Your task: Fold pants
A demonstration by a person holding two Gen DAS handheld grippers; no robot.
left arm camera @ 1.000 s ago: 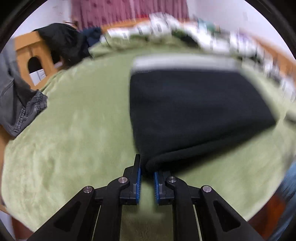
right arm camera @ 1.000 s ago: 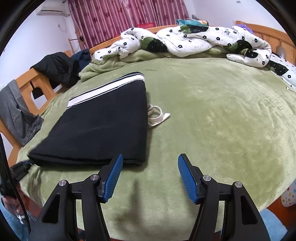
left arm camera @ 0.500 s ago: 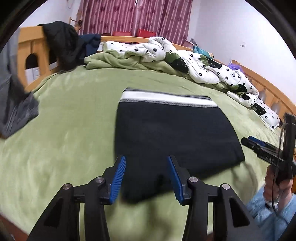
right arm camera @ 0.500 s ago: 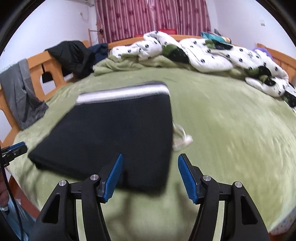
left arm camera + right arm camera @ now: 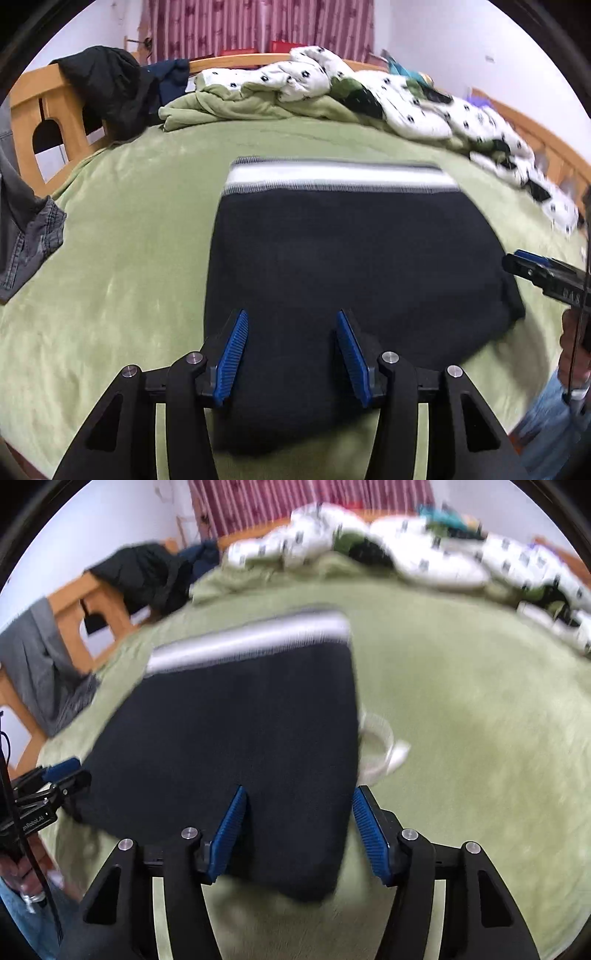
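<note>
Black pants (image 5: 351,266) lie folded into a flat rectangle on the green bedspread (image 5: 122,258), their white and grey striped waistband (image 5: 340,177) at the far end. My left gripper (image 5: 291,317) hovers over their near edge; its jaws are opening and its pads touch no cloth. In the right wrist view my right gripper (image 5: 299,794) hangs above the near right corner of the pants (image 5: 236,731), its jaws closing a little but pressing on nothing. A white drawstring (image 5: 384,746) pokes out at the pants' right side. Each gripper shows in the other's view: right gripper (image 5: 528,267), left gripper (image 5: 62,773).
A rumpled white patterned duvet (image 5: 406,103) and a green blanket (image 5: 229,107) are heaped along the far side. A black jacket (image 5: 110,85) hangs on the wooden bed frame (image 5: 48,110), grey jeans (image 5: 26,236) at the left. A person's hand (image 5: 572,350) shows at right.
My left gripper let go of the pants' near edge, opened and drew up and back. My right gripper moved left, from bare bedspread to over the pants' near right corner.
</note>
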